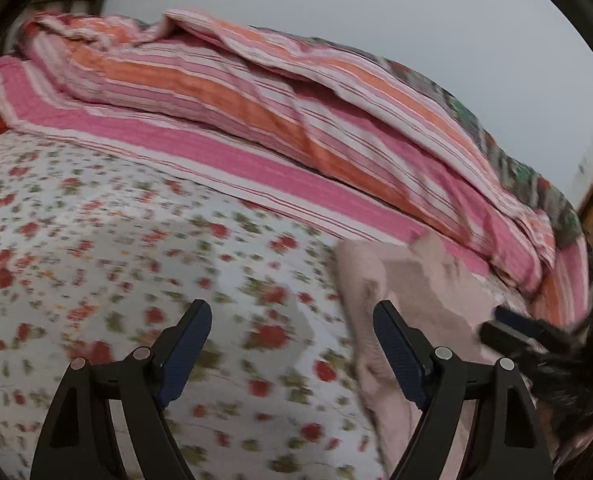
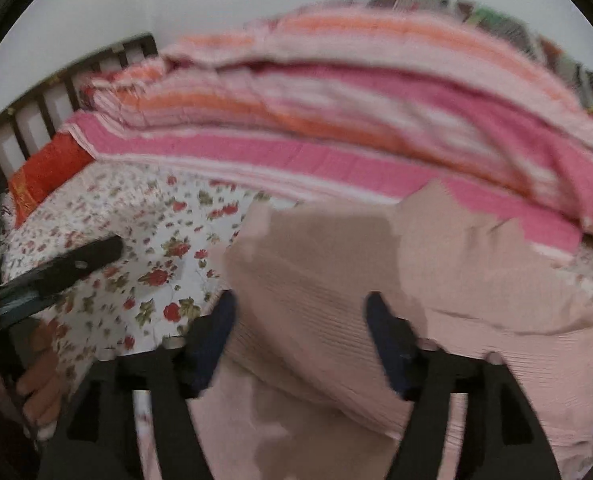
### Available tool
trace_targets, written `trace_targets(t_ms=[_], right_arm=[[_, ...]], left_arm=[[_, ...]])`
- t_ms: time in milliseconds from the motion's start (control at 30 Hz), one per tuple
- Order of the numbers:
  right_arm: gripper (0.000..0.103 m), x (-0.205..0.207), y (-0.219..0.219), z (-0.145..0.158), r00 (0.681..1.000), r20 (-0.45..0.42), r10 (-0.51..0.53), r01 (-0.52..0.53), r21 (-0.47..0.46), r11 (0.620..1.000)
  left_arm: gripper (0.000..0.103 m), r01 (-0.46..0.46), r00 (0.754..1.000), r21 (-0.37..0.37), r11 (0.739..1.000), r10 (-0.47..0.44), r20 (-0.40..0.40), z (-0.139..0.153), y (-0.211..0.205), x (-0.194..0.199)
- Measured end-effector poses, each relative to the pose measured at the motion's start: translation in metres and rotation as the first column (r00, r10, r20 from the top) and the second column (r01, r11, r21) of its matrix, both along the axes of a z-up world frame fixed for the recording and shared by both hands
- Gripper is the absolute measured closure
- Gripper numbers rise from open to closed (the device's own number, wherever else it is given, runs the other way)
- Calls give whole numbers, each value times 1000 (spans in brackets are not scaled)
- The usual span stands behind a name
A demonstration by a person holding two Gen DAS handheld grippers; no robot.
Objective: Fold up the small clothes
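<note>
A pale pink ribbed garment (image 2: 476,272) lies rumpled on the floral bedsheet (image 1: 96,240). In the right wrist view my right gripper (image 2: 301,298) stands open just above it, with cloth showing between the spread fingers but not pinched. The left wrist view shows the same garment (image 1: 400,280) at the right, its edge beside my left gripper's right finger. My left gripper (image 1: 291,306) is open over bare sheet with nothing between its fingers. The right gripper (image 1: 512,328) appears blurred at the far right of that view, and the left gripper (image 2: 56,268) at the left edge of the right wrist view.
A pink and orange striped quilt (image 1: 256,100) is heaped along the far side of the bed against a pale wall. A dark slatted headboard (image 2: 56,92) and a red pillow (image 2: 44,172) are at the far left. A hand (image 2: 36,392) grips the left tool.
</note>
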State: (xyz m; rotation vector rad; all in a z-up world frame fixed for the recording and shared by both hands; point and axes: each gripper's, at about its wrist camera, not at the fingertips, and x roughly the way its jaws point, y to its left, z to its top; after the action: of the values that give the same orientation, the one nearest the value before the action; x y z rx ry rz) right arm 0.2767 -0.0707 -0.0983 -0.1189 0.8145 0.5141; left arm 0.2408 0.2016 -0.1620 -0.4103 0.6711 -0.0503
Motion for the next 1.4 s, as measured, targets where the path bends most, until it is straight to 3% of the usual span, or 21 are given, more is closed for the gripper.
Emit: trace_targets(t_ms=[100,200,267,367,433,533,600,733,800,833,867,933,1033,1167,1267,1300,1400], right_arm=[[30,-19,-49,14,995,82,-59,60,-11,998],[30,-33,-97,19,976,172,-130,146,-81,986],[30,-32,-127,18,963,186,-194,216,-105,971],[30,-17,-174,7,933,131,-335,348,-96,933],[31,-4,-208,-4,896,68,-438,443,-70,894],[33,6,-244,-23,865,-11,-502,502,0,865],[41,17,-262,-38,849,-110,-518,525,57,849],[52,31,-257,-53,867,-194,-460,482,90,871],[74,35,-248,-56,893,-189,-409,429,81,900],[77,34,-244,-56,900,-171,-401,416,62,907],[83,30,-242,-55,903,-153,-401,413,56,909],[88,22,-249,-47,906,-119,-405,418,119,900],[90,13,-262,-42,892,-111,-438,451,173,876],[90,21,-261,-55,870,-159,-466,486,122,865],[85,21,-258,-54,868,-149,-474,490,102,866],[78,20,-255,-53,869,-138,-476,489,82,869],[75,18,-252,-53,873,-111,-475,483,50,874]], left_arm=[[21,52,999,-3,999,-52,6,0,-17,3],[22,71,997,-9,997,-71,-6,-3,-31,9],[23,84,996,-15,996,-84,-19,-6,-41,14],[23,96,995,4,995,-95,-31,-10,-55,21],[28,95,995,45,994,-93,-36,-11,-66,24],[33,101,995,58,993,-100,-31,-11,-75,29],[38,108,994,56,993,-106,-31,-11,-79,32],[49,132,991,80,988,-129,-45,-15,-89,36],[59,140,989,90,986,-135,-54,-17,-93,37],[61,139,989,97,986,-134,-56,-18,-95,38],[71,142,989,101,985,-137,-52,-18,-96,38],[77,139,990,103,985,-135,-39,-16,-96,37],[77,130,992,119,984,-129,-12,-12,-97,34],[77,119,992,134,984,-111,-63,-19,-97,39],[77,113,991,118,987,-104,-79,-22,-93,41],[77,112,992,114,987,-104,-75,-22,-94,40],[77,111,991,125,986,-101,-83,-24,-96,41]])
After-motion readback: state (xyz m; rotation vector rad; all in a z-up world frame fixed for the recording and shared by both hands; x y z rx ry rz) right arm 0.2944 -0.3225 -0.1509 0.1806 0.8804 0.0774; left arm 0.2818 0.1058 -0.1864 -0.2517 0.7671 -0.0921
